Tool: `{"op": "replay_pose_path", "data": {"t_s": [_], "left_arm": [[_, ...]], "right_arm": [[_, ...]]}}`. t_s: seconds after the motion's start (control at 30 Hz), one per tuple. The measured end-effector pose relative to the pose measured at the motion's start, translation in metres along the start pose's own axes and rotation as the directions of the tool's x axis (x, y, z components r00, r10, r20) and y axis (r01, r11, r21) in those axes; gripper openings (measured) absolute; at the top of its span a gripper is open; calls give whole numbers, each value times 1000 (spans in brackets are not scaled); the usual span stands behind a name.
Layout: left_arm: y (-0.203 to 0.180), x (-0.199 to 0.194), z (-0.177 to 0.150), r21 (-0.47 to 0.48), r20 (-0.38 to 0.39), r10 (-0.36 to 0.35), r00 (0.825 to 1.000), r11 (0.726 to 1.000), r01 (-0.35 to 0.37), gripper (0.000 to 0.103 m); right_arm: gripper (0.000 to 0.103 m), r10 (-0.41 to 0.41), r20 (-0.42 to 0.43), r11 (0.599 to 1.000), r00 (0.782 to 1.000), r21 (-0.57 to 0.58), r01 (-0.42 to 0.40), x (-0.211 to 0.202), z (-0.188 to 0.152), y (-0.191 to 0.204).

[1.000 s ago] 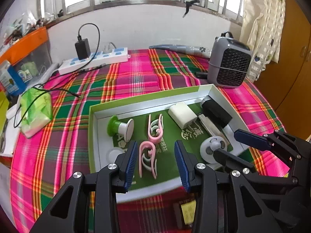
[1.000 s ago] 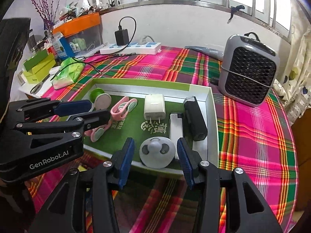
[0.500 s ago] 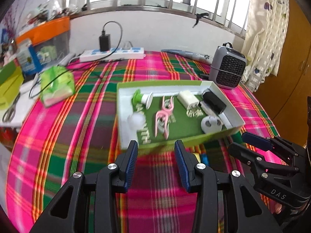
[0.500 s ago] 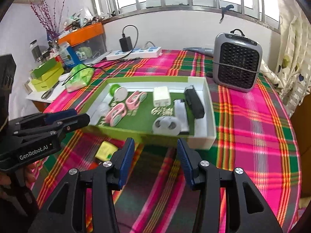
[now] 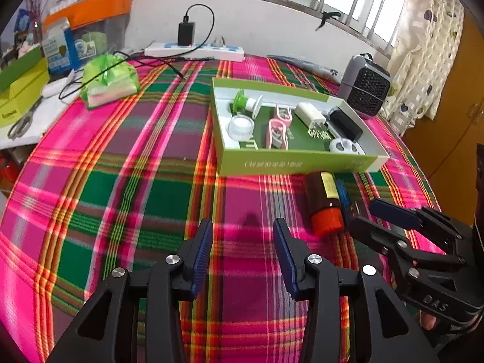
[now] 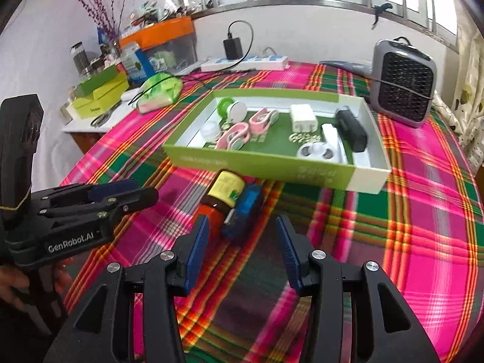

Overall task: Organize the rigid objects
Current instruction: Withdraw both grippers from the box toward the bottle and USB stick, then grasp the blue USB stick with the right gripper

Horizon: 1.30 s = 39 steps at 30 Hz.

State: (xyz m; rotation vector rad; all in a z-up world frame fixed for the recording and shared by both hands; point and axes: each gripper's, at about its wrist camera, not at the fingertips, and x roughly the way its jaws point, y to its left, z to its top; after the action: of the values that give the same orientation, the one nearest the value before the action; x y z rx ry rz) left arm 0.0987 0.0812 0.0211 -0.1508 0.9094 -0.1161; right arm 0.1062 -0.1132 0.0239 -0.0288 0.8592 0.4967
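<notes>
A green and white box on the plaid cloth holds a green spool, pink clips, a white charger, a black block and a white round piece. A brown bottle with an orange cap and a blue object lie on the cloth in front of the box. My left gripper is open and empty, left of the bottle. My right gripper is open and empty, just behind the bottle and the blue object.
A grey fan heater stands right of the box. A power strip with a black adapter lies at the back. A green packet, scissors and boxes sit at the left.
Both grippers have pulled back from over the box towards the near side of the table. The bottle and blue object in front of the box have come into view.
</notes>
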Motion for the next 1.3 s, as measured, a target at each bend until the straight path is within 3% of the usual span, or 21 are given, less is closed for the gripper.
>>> {"op": "replay_pose_path", "data": {"t_s": [0.7,1.13,1.3], "left_arm": [[6,8,-8,13,-13,-20,1000,1000,20,41],[11,7,-6,-9,-13,-51,999,999,51,41],[13,5,-8,-14,-24,-79,997,997,79,41]], "right_arm": [[47,-130,-68,992,989,-12,129,29,7,-2],[47,-148,-64,989,987,-25,146,33,7,-5],[30,-146,-54,989,988,-16,145,30,6,-10]]}}
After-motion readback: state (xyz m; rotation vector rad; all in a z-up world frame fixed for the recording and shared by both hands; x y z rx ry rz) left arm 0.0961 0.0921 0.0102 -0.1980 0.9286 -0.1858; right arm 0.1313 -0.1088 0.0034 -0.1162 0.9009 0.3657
